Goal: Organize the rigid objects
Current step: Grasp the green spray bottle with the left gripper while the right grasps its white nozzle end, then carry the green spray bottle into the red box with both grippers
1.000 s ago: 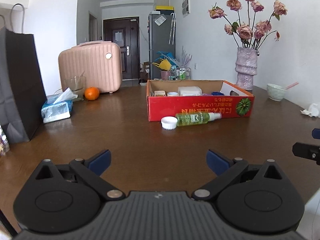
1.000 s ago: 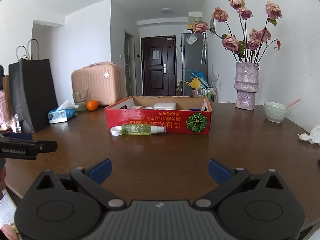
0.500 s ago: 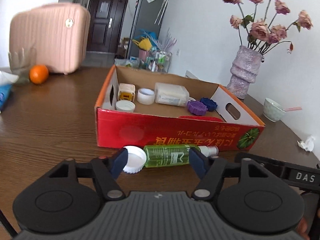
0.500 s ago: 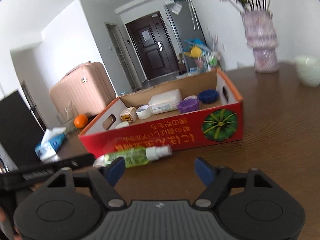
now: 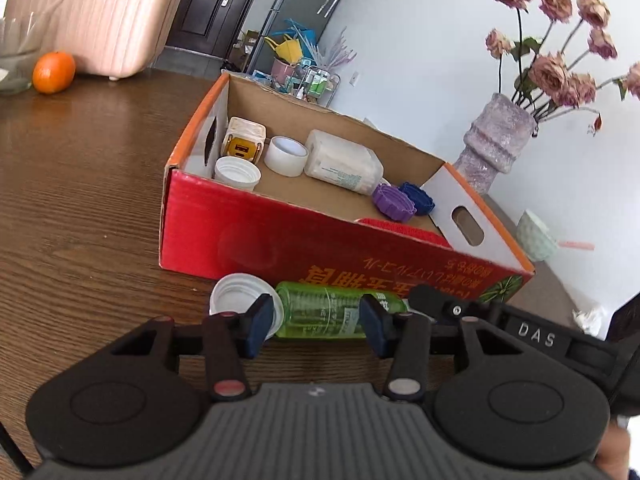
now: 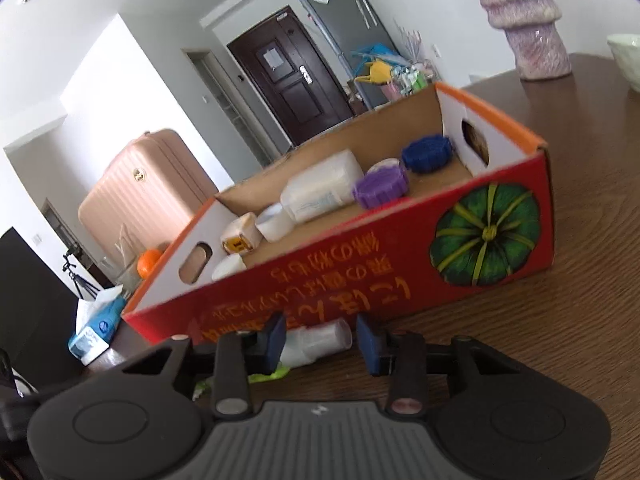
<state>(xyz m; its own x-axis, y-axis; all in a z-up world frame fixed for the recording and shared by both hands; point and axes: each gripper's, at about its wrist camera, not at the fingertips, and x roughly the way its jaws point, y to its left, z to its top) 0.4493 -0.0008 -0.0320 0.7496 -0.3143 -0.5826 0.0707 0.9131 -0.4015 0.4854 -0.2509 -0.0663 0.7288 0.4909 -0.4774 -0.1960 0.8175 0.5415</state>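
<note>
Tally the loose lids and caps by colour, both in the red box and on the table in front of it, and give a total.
White lids: 2, one in the box and one on the table beside the green bottle.
Purple caps: 1.
Blue caps: 1.
Total: 4.

A home: suitcase (image 5: 92, 16), fridge (image 5: 296, 4), entry door (image 6: 288, 80); flower vase (image 5: 496, 140).

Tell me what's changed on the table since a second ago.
Both tongs came in from the table edge to the green bottle lying before the red box, their jaws just closing: left tongs around its body, right tongs around its clear cap. Bottle and box contents stayed put.
</note>
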